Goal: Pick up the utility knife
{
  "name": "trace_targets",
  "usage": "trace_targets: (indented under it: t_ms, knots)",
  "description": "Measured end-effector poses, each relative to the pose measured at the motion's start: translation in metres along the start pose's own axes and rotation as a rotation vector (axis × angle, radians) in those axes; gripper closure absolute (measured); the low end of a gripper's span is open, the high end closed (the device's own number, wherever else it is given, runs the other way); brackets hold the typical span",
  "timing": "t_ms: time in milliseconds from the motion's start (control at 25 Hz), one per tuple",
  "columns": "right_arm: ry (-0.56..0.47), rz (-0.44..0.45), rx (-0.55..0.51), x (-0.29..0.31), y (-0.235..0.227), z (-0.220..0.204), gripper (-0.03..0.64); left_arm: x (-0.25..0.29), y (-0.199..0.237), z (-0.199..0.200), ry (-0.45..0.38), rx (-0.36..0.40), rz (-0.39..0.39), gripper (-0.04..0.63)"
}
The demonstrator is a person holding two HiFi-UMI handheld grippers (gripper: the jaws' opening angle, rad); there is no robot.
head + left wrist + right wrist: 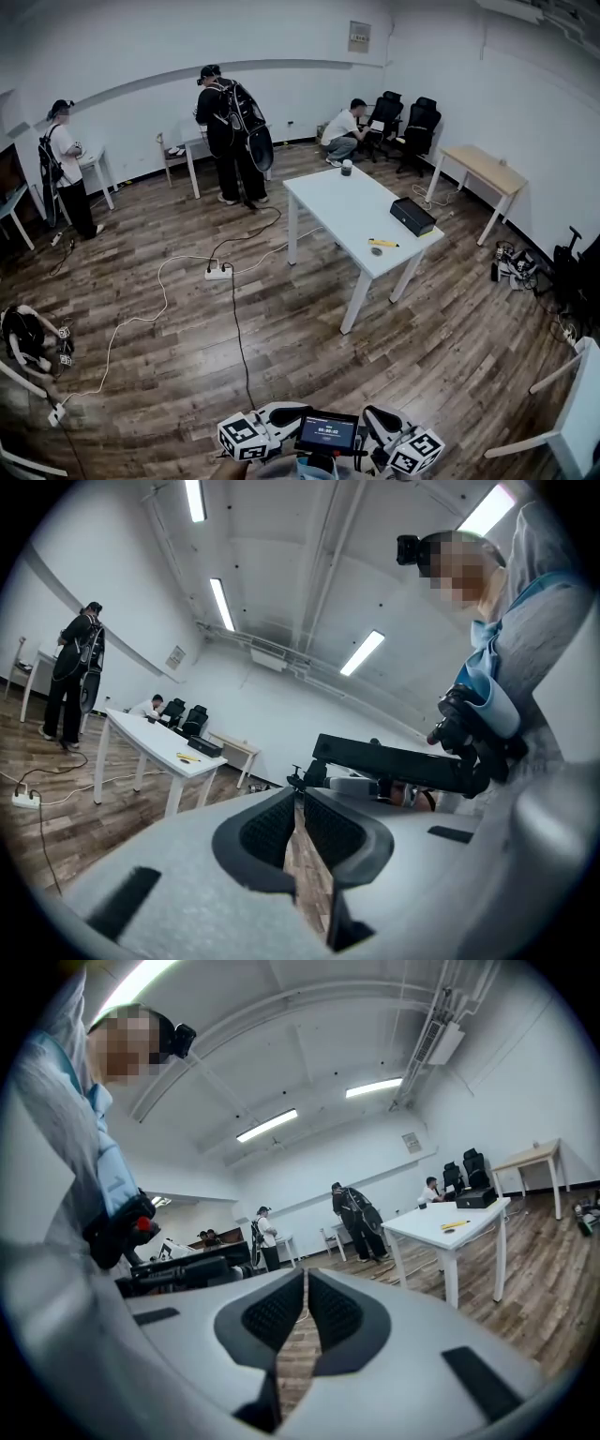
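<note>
**Head view.**
- Utility knife (383, 243): yellow, lying flat near the front edge of the white table (333, 202), well away from the person. It is probably laid out there as the pick target.
- Black box (412, 217): on the same table top, just behind the knife.
- Left gripper (291, 412) and right gripper (375, 417): low at the frame's bottom edge, close to the body. Their tips are turned inward toward a small lit screen (327, 433) between them. This reads as a carrying pose rather than a reach.

**Left gripper view.**
- Jaws clenched, pads nearly meeting, with nothing between them but a slit of wooden floor.
- The gripper is held level and aimed across the person's front.
- The table stands far off at the left, with the knife (188, 757) a small yellow mark on it.

**Right gripper view.**
- Jaws likewise pressed together and empty.
- The gripper is held about level and aimed across the body the other way.
- The table and knife (457, 1225) show far off at the right.

**Judgement.** The task is not yet begun. The person must first close the distance to the table, then part one gripper's jaws.
</note>
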State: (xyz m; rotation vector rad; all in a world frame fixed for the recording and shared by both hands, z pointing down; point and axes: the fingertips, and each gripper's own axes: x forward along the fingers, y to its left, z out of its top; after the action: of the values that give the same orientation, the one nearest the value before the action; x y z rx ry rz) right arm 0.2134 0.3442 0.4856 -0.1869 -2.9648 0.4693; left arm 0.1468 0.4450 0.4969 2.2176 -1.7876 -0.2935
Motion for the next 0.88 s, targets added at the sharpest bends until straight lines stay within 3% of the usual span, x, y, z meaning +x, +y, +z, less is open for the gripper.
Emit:
trace_targets:
  t_ms: [160, 520, 880]
  knots:
    - [0.001, 0.007, 0.008, 0.015, -0.022, 0.008, 0.584, 0.022, 0.014, 0.005, 0.030, 0.014, -0.015, 0.572]
    - [-0.020, -0.006, 0.032, 0.042, -0.108, 0.042, 0.584, 0.096, 0.072, 0.032, 0.013, -0.019, 0.006, 0.572]
    - [-0.030, -0.015, 0.004, 0.055, -0.196, 0.090, 0.584, 0.196, 0.106, 0.065, 0.040, 0.043, -0.042, 0.572]
